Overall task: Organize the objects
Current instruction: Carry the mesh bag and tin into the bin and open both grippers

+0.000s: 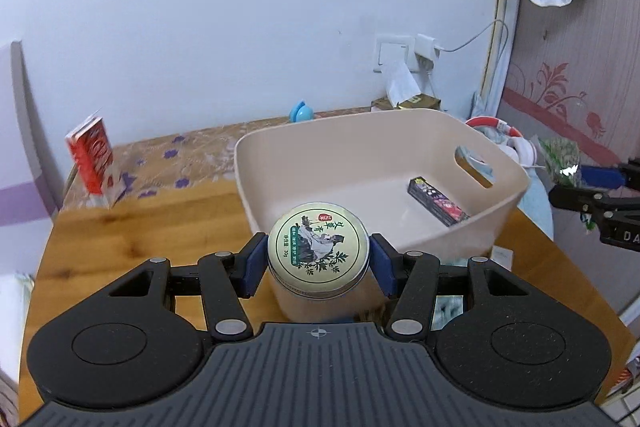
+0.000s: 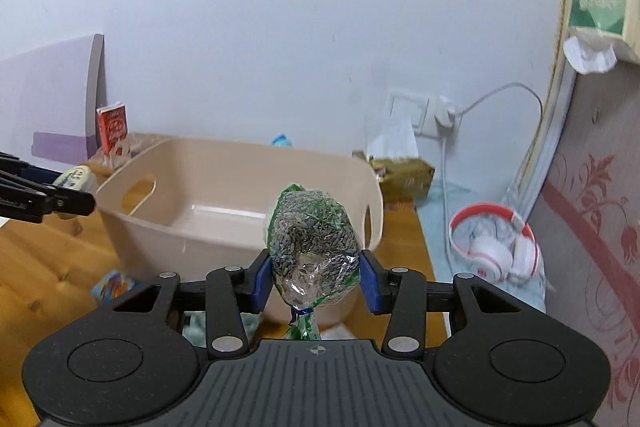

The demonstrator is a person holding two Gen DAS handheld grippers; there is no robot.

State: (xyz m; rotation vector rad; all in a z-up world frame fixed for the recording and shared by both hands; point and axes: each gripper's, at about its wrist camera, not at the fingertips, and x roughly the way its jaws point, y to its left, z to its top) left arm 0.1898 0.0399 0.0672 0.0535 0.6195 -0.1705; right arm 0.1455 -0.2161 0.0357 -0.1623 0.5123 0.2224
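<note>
My left gripper (image 1: 318, 261) is shut on a round tin (image 1: 318, 243) with a cream lid and green plant print, held above the near wall of a beige plastic basket (image 1: 340, 147). A dark printed small box (image 1: 438, 201) lies inside the basket at the right. My right gripper (image 2: 316, 277) is shut on a clear bag of dark dried bits (image 2: 312, 243) tied with a blue twist, held in front of the basket (image 2: 240, 163). The left gripper with the tin (image 2: 74, 179) shows at the left edge of the right wrist view; the right gripper (image 1: 592, 195) shows at the right edge of the left wrist view.
A red and white carton (image 1: 94, 163) stands at the table's far left on a flowered cloth. A blue object (image 1: 302, 113) and a tissue box (image 2: 404, 171) sit behind the basket. Red and white headphones (image 2: 494, 247) lie to the right. A charger cable (image 2: 492, 95) hangs from the wall socket.
</note>
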